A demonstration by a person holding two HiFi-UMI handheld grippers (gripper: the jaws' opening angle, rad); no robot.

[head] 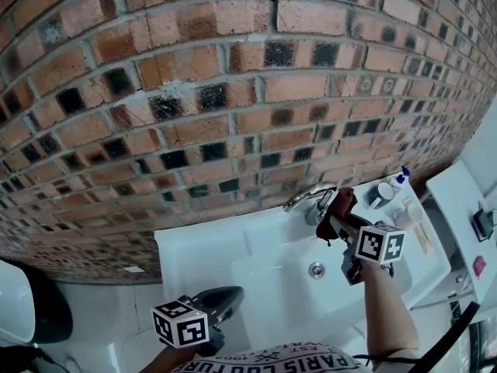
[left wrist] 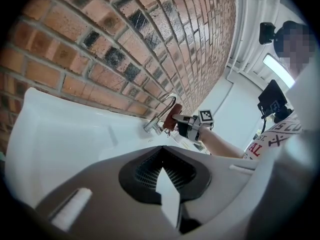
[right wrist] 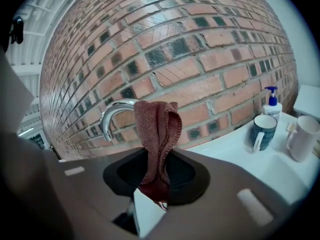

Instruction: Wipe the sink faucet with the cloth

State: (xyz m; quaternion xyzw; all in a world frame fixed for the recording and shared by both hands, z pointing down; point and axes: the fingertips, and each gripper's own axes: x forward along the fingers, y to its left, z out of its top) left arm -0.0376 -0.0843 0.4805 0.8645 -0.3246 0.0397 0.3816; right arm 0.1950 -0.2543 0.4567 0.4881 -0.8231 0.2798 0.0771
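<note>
Cloth [right wrist: 157, 134]: dark red knit, bunched upright and pinched at its lower end between the fingers of the right gripper [right wrist: 159, 186], which are narrowed onto it. The upper folds stand at the 3 o'clock side of the faucet [right wrist: 112, 114], overlapping the arch of the spout; whether they touch it cannot be told.

Faucet: chrome, curved, at the 12 o'clock edge of the white sink [head: 202, 247], with the drain [head: 316, 270] toward 6 o'clock of it.

Left gripper [left wrist: 161, 151]: fingers drawn together with nothing between them, held over the sink's 7 o'clock corner, well apart from the faucet.

Backdrop: brick wall [head: 233, 92].

Tabletop items at 3 o'clock of the faucet: blue mug [right wrist: 262, 131], white mug [right wrist: 304, 136], pump bottle [right wrist: 271, 101].
</note>
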